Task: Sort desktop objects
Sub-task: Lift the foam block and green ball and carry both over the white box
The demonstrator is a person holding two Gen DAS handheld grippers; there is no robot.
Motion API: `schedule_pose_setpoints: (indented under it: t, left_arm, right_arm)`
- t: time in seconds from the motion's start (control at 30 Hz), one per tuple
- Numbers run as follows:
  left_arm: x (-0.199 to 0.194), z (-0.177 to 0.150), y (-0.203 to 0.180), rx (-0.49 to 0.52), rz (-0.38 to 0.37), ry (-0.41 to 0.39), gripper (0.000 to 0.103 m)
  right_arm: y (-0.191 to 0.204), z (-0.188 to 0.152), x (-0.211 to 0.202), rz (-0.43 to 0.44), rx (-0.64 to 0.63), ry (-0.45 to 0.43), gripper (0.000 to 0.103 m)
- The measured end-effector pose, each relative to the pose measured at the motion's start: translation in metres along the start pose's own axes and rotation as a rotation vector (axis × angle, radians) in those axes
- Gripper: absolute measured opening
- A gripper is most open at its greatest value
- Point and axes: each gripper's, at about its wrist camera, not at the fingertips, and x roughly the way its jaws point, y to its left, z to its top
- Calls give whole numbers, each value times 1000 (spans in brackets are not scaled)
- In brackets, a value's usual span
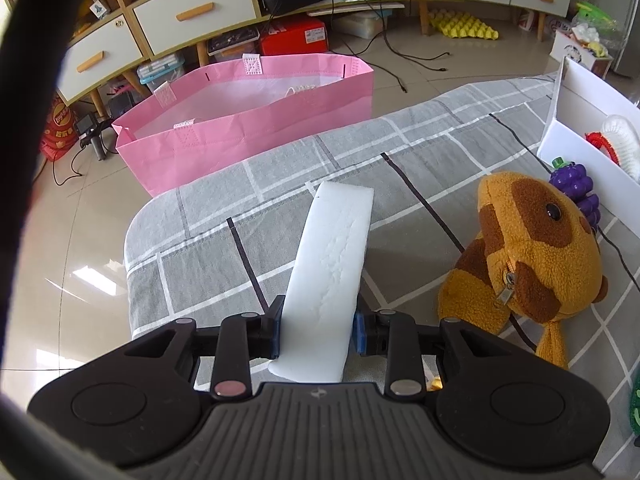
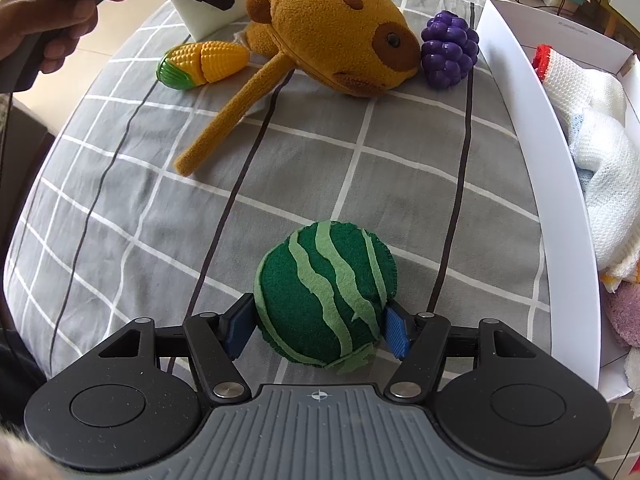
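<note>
Two hand-held grippers, each clamped on a soft object above a counter covered in grey checked cloth.

The counter [image 2: 160,216] carries a brown-patched plush animal [image 2: 336,28] with a zip and a long tail; a purple plastic grape bunch [image 2: 450,52] touches its snout, and a yellow toy corn cob [image 2: 204,64] with a green husk lies just beside it. On the floor beyond stands an open pink fabric bag [image 1: 248,120], its contents unclear. A white box [image 2: 520,120] along the counter's right edge holds white knitted cloth with a red trim. The left hand-held gripper [image 1: 316,332] pinches a long white foam block [image 1: 332,256]; its handle reads "GenRobot.AI". The right hand-held gripper [image 2: 320,330] squeezes a round dark green felt watermelon [image 2: 324,296] with pale stripes, near the counter's front.
</note>
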Motion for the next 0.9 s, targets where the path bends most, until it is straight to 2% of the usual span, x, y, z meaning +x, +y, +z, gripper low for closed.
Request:
schedule_pose_setpoints:
  t: [0.17, 0.4, 0.57, 0.77, 0.9]
  left_arm:
    - [6, -3, 8, -59, -43, 7, 32]
    - [8, -7, 5, -67, -39, -7, 27]
    - [1, -13, 14, -138, -46, -29, 27]
    - [-30, -12, 18, -167, -80, -84, 27]
    - [-68, -1, 4, -169, -144, -158, 27]
  right_arm:
    - [1, -1, 1, 0, -5, 2, 70]
    - [-1, -1, 0, -1, -7, -1, 70]
    - [-2, -1, -9, -3, 2, -28, 69]
    - [-3, -1, -24, 20, 8, -66, 69]
    - [-12, 0, -54, 59, 34, -146, 69]
